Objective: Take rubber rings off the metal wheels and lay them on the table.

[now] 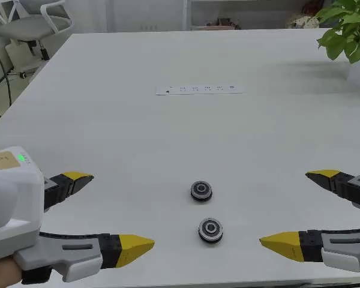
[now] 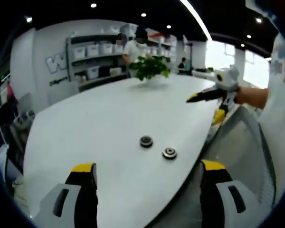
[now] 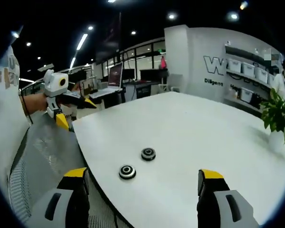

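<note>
Two small metal wheels with black rubber rings lie on the white table: the farther one (image 1: 201, 191) (image 2: 146, 141) (image 3: 148, 154) and the nearer one (image 1: 210, 230) (image 2: 169, 153) (image 3: 127, 172) close to the front edge. My left gripper (image 1: 113, 211) (image 2: 148, 167) (image 3: 75, 113) is open at the left, well apart from both wheels. My right gripper (image 1: 295, 208) (image 3: 141, 175) (image 2: 204, 107) is open at the right, also apart. Nothing sits between either pair of yellow-tipped jaws.
A white power strip (image 1: 200, 90) lies mid-table farther back. A potted green plant (image 1: 348, 30) (image 2: 150, 68) (image 3: 278, 114) stands at the far right corner. An office chair (image 1: 30, 27) is beyond the table's left edge. A person stands by shelves (image 2: 92, 59) in the background.
</note>
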Tool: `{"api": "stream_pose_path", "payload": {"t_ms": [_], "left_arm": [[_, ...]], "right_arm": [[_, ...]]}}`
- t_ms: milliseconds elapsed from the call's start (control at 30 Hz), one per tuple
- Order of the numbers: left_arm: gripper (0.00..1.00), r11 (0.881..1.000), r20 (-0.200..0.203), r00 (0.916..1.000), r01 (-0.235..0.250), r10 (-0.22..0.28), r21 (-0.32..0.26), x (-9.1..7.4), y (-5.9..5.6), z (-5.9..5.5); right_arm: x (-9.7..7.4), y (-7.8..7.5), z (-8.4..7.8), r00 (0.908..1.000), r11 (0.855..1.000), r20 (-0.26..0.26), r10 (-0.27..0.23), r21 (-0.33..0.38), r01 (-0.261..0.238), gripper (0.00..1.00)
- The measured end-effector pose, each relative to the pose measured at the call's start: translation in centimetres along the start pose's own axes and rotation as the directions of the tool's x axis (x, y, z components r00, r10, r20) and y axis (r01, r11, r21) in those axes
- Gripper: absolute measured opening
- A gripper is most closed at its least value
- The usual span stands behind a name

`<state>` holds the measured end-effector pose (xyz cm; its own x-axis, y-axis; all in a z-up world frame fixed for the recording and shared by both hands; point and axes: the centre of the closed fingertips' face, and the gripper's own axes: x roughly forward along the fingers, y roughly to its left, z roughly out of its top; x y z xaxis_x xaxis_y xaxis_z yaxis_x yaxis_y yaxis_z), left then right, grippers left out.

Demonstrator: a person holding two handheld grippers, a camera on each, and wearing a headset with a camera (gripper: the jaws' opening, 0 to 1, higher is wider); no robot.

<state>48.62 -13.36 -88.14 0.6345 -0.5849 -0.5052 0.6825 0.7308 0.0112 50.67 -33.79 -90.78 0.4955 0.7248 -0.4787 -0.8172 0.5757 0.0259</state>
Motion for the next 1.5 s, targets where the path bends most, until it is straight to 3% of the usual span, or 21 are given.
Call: {"api": "stream_pose_path", "payload": {"t_ms": [1000,1500], "left_arm": [[0.91,1.000,0.008,1.0000,0.006,-0.006,0.026,0.2,-0.3,0.4],[0.91,0.999,0.005,0.9996,0.028,-0.029,0.041,0.6,-1.2,0.3]], "right_arm": [[-0.1,0.2,-0.1,1.0000,1.000,0.002,-0.006,-0.013,0.006,0.98],[-0.5,0.4,-0.5,0.9999,1.000,-0.007,-0.008,-0.023,0.007,0.97]]}}
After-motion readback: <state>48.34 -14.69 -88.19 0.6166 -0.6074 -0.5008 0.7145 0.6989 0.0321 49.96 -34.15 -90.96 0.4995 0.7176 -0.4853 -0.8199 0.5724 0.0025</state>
